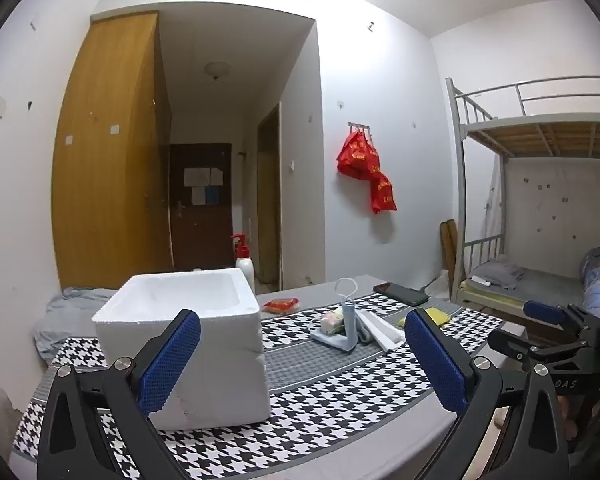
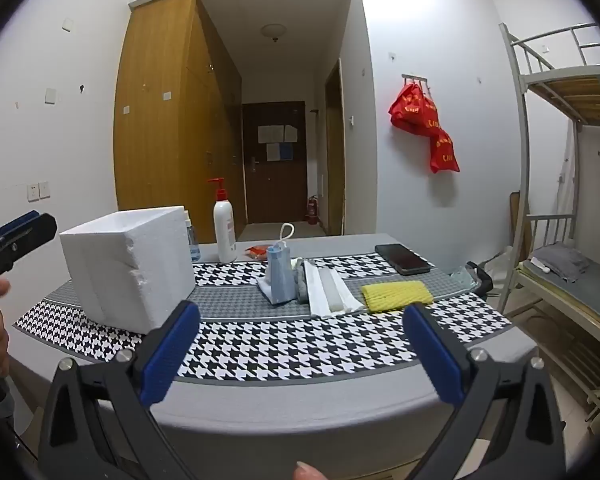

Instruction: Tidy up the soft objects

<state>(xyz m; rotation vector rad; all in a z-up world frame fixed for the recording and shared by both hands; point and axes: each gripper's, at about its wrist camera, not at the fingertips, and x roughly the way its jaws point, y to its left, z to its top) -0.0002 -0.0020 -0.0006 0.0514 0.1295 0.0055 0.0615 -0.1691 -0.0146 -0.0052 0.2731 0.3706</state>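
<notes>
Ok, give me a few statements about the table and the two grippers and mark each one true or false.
1. Both grippers are open and empty. True: left gripper, right gripper.
2. The foam box lies on its side. False: it stands upright, open top up.
3. The phone lies behind the yellow sponge. True.
4. The blue mask is inside the box. False: it is on the table, right of the box.
5. The pump bottle has a blue pump. False: red.
</notes>
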